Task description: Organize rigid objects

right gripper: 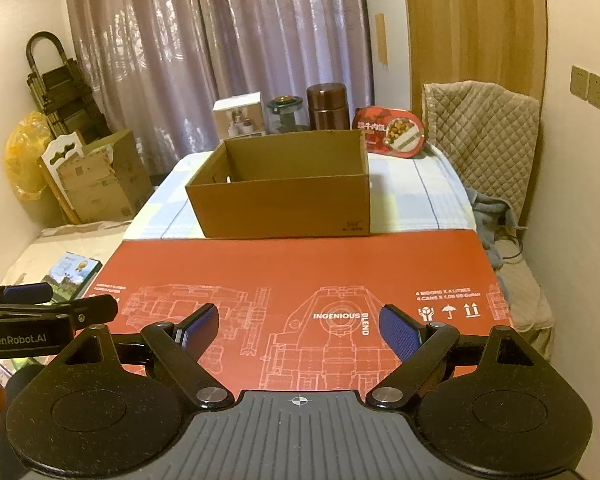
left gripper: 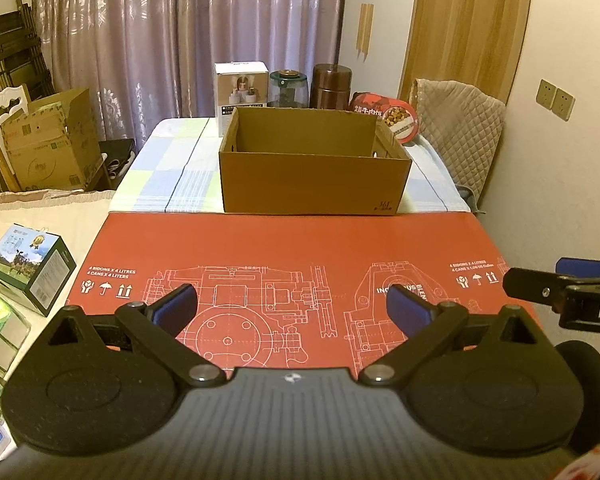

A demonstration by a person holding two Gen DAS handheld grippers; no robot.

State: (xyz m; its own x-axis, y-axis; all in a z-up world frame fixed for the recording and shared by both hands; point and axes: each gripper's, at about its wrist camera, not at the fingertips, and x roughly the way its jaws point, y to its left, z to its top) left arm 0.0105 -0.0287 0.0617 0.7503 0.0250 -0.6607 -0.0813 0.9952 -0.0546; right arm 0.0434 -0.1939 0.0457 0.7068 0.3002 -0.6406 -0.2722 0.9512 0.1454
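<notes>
Cardboard is the centre of things here: an open brown cardboard box (left gripper: pixel 314 168) stands on the checked cloth just past the red printed mat (left gripper: pixel 292 248), and what shows of its inside looks bare, though its floor is mostly hidden. Behind it, left to right, stand a white carton with a product photo (left gripper: pixel 241 92), a green-lidded glass jar (left gripper: pixel 288 89), a brown metal flask (left gripper: pixel 331 86) and a red oval meal tub (left gripper: pixel 384 114), all outside the box. That fits either items waiting to be packed or items taken out and lined up, so I would not name a next move. The left gripper (left gripper: pixel 292 306) hovers over the mat, jaws spread wide, holding and touching nothing; the right gripper (right gripper: pixel 298 330) beside it is equally wide and bare.
</notes>
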